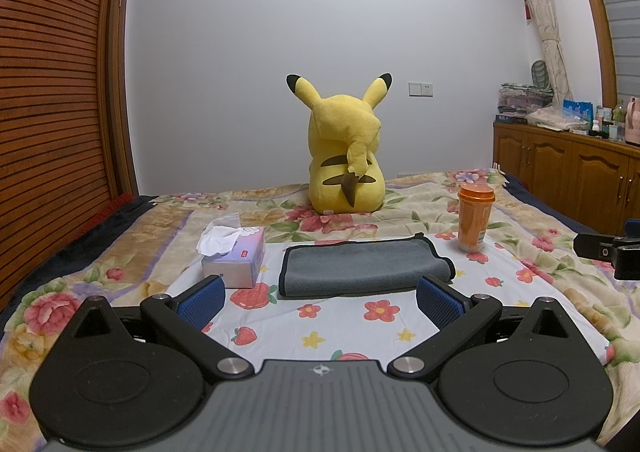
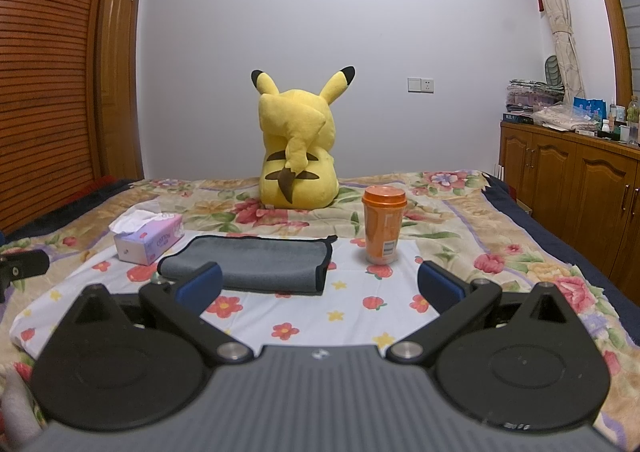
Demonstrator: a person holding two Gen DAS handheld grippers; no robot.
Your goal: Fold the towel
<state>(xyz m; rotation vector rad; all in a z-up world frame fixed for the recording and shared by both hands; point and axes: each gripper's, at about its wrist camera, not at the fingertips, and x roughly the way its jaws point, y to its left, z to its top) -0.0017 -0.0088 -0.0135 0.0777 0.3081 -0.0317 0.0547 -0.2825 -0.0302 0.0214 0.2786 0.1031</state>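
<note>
A grey towel with black trim (image 1: pixel 360 266) lies folded flat on the white floral cloth (image 1: pixel 340 326) on the bed. My left gripper (image 1: pixel 320 302) is open and empty, just short of the towel's near edge. In the right wrist view the towel (image 2: pixel 256 264) lies ahead and left. My right gripper (image 2: pixel 319 288) is open and empty, its left finger (image 2: pixel 200 286) overlapping the towel's near left corner in view.
A tissue box (image 1: pixel 236 256) stands left of the towel and an orange cup (image 1: pixel 474 218) to its right. A yellow plush toy (image 1: pixel 346 156) sits behind. A wooden cabinet (image 2: pixel 580 188) is at the right, a slatted wardrobe (image 1: pixel 48 92) at the left.
</note>
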